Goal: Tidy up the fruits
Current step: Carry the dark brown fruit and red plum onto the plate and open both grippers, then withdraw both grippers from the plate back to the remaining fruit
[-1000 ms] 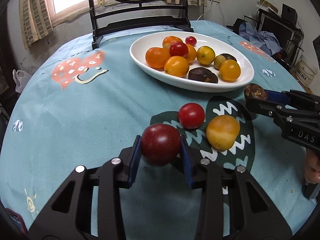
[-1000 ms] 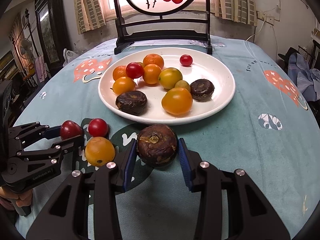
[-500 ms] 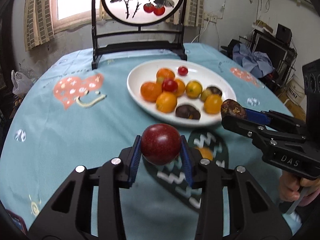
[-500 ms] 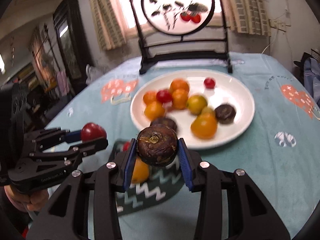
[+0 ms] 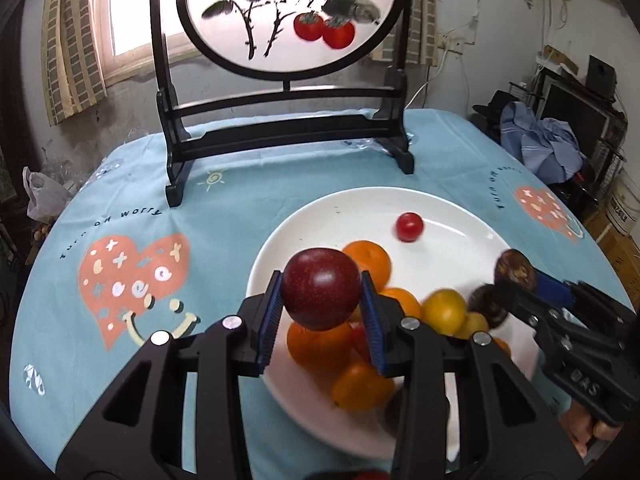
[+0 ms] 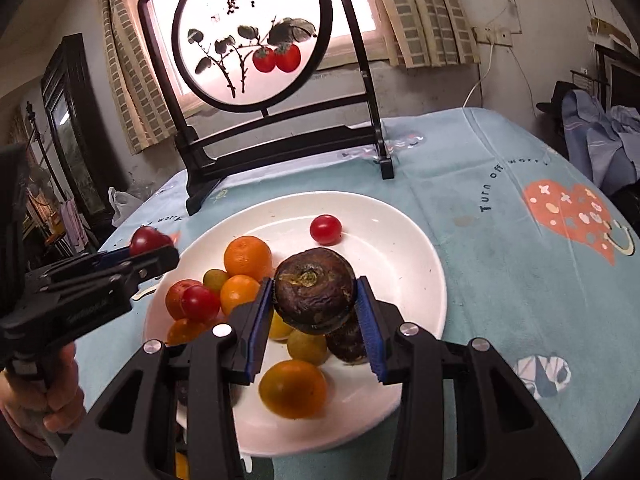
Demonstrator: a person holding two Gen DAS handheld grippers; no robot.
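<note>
Both fruits are in the carry step: the left gripper (image 5: 320,312) has its jaws clamped on a dark red plum (image 5: 320,288), the right gripper (image 6: 314,316) grips a brown mangosteen (image 6: 314,288), each above the white plate (image 6: 412,240). Next comes lowering into bare plate, since piled oranges (image 6: 247,258) crowd the near side; beyond stands a painted screen (image 5: 288,16) on the tabletop (image 5: 240,208)

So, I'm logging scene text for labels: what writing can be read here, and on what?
"Turn off worry": tablecloth, printed beside the heart pattern.
"DAS": side of the right gripper, which holds a dark brown fruit.
Brush characters on the round painted screen: I cannot read them.
Lettering on the left gripper: too blurred.
</note>
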